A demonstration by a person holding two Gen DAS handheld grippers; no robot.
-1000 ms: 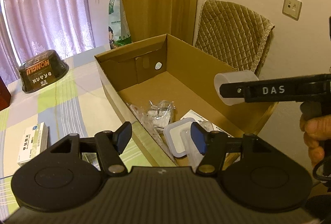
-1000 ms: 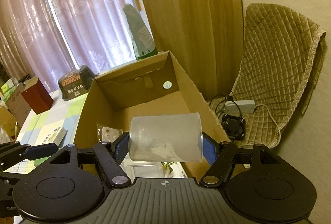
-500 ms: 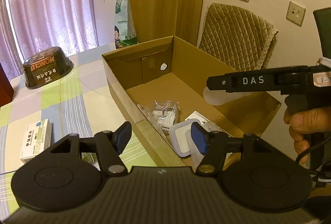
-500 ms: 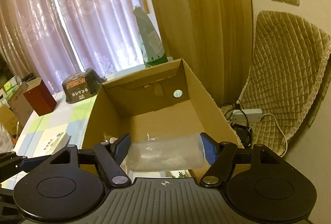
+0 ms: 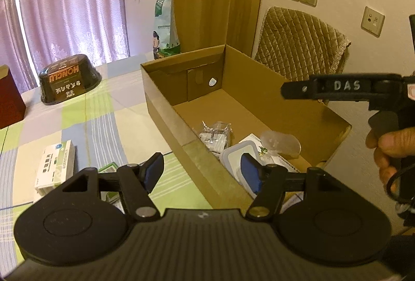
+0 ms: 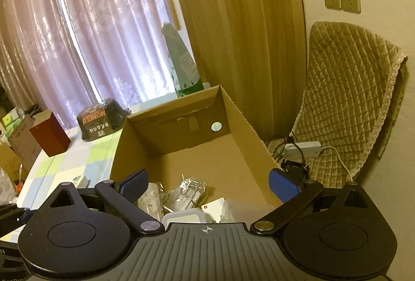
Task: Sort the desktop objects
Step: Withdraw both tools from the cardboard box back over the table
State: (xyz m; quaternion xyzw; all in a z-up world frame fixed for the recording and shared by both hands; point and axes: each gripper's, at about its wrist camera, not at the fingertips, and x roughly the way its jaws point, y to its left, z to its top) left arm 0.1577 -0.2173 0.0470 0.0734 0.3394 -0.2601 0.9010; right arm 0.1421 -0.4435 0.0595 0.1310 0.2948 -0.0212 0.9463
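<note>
An open cardboard box [image 5: 166, 110] stands on the checked tablecloth. A clear plastic cup [image 5: 281, 142] lies on its side in the box's near right corner, beside a white lidded container [image 5: 233, 159] and a crinkled plastic bag [image 5: 215, 133]. My right gripper [image 6: 208, 185] hangs above the box, open wide and holding nothing. From the left wrist view it shows side-on as a black bar marked DAS [image 5: 288, 90], held by a hand [image 5: 389, 146]. My left gripper [image 5: 202, 173] is open over the box's near left wall. A white medicine box [image 5: 55, 164] lies on the table to its left.
A black bowl-shaped pack [image 5: 68, 81] and a dark red box [image 5: 7, 97] sit at the table's far left. A green-and-white bag [image 5: 166, 21] stands behind the box. A quilted chair [image 6: 347, 89] and a power strip [image 6: 303, 147] are to the right.
My right gripper opened and let go of the clear cup, which dropped into the box's near right corner. The left gripper pulled back a little and stayed open.
</note>
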